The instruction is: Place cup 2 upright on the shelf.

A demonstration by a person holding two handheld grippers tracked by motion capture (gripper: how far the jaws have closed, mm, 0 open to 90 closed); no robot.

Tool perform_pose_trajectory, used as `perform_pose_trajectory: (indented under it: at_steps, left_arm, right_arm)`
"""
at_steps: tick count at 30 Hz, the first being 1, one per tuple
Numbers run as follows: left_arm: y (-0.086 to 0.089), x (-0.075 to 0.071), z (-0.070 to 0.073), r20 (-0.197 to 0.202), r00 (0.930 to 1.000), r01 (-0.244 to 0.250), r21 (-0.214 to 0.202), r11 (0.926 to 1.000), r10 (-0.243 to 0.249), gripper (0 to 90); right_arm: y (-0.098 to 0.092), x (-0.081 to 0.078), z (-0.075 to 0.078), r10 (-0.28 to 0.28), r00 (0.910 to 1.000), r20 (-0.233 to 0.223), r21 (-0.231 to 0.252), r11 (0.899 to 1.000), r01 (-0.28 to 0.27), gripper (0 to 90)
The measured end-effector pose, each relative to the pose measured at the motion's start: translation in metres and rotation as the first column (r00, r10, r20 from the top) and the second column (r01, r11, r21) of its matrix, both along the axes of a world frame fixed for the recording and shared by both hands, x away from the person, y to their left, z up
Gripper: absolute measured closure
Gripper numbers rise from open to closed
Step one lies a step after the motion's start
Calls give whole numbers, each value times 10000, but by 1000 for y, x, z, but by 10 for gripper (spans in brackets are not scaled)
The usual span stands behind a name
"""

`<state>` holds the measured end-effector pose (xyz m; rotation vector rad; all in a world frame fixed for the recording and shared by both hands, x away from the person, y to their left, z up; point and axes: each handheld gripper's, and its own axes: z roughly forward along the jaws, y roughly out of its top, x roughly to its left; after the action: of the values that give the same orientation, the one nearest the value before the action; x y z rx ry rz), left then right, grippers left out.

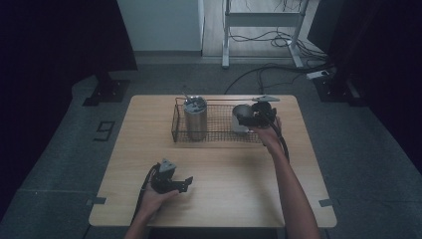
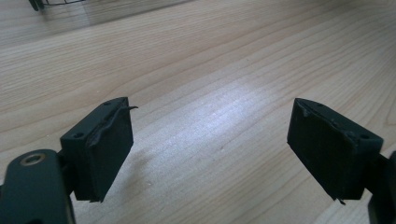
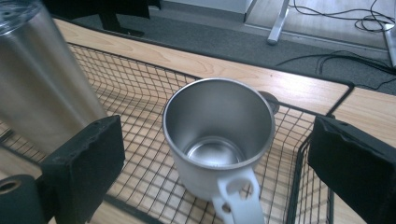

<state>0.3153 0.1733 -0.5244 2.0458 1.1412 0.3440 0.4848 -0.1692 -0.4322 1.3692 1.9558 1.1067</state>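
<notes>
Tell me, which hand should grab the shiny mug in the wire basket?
Probably the right. The right gripper hovers at the wire basket, its open jaws either side of the mug, not touching it. The left gripper sits low over bare table, far from the basket.

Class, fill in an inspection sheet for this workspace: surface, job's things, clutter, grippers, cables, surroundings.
Surface: wooden table, bare at the front.
Job's things: steel mug with white handle, upright and empty, in the wire basket; tall steel tumbler upright at the basket's other end.
Clutter: nothing seen.
Grippers: right gripper open, jaws either side of the mug, not touching; left gripper low over the table, jaws apart with nothing between.
Cables: loose cables on the floor beyond the table.
Surroundings: grey floor, white desk frame.
</notes>
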Motion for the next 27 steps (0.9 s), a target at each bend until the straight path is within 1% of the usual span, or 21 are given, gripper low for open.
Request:
perform_pose_trajectory:
  at_steps: [2,3,4,5,6,8,9,10,11,13,14,15,16,18,21,22,23,27]
  left_arm:
    - [-2,-2,-1,-18,10000,61,71,10000,-60,146]
    - [-2,-2,-1,-18,10000,61,71,10000,-60,145]
    - [-4,-4,0,12,9999,163,74,9998,-163,145]
    - [-4,-4,0,12,9999,163,74,9998,-163,146]
    - [-5,-6,0,29,9997,233,96,9997,-233,145]
    - [-5,-6,0,41,9997,221,105,9997,-221,145]
    - [-6,-7,0,26,9998,207,130,9997,-207,145]
    - [-6,-7,-1,7,9999,173,125,9998,-173,145]
    - [-6,-7,-1,7,9999,173,125,9998,-173,145]
    - [-6,-6,-2,-17,9998,174,127,9998,-173,145]
    - [-7,-6,-3,-38,9998,203,186,9996,-202,145]
    - [-7,-6,-3,-38,9998,203,186,9996,-202,145]
    - [-7,-6,-3,-50,9998,187,183,9997,-186,145]
    - [-6,-5,-3,-56,9999,158,170,9997,-157,145]
    - [-4,-5,-4,-94,9999,136,218,9997,-134,145]
    - [-3,-4,-4,-84,9999,116,246,9996,-114,145]
    - [-3,-4,-4,-84,9999,116,246,9996,-114,145]
    - [-2,-4,-4,-72,10000,69,228,9997,-67,145]
  right_arm:
    - [-5,-10,1,-68,10000,41,-15,10000,68,49]
    - [-5,-10,1,-68,10000,41,-15,10000,68,49]
    - [-9,-18,1,-99,9999,112,138,9999,98,56]
    - [-9,-18,1,-99,9999,112,138,9999,98,56]
    - [-13,-25,2,-77,10000,59,127,9999,76,49]
    - [-15,-28,3,-73,10000,48,48,10000,73,48]
    - [-17,-32,4,-71,9999,151,54,10000,70,60]
    - [-23,-40,5,-67,9994,342,291,9996,57,66]
    - [-23,-40,5,-67,9994,342,291,9996,57,66]
    - [-28,-47,5,-27,9993,372,349,9994,14,67]
    - [-33,-55,3,4,9990,456,468,9989,-25,73]
    - [-33,-55,3,4,9990,456,468,9989,-25,73]
    - [-39,-64,-1,73,9989,464,539,9985,-98,83]
    - [-41,-66,-2,98,9988,489,609,9981,-128,88]
    - [-48,-78,-8,174,9986,494,711,9973,-209,91]
    - [-52,-85,-12,221,9984,517,747,9969,-259,94]
    - [-52,-85,-12,221,9984,517,747,9969,-259,94]
    - [-61,-101,-19,183,9982,574,992,9948,-239,103]
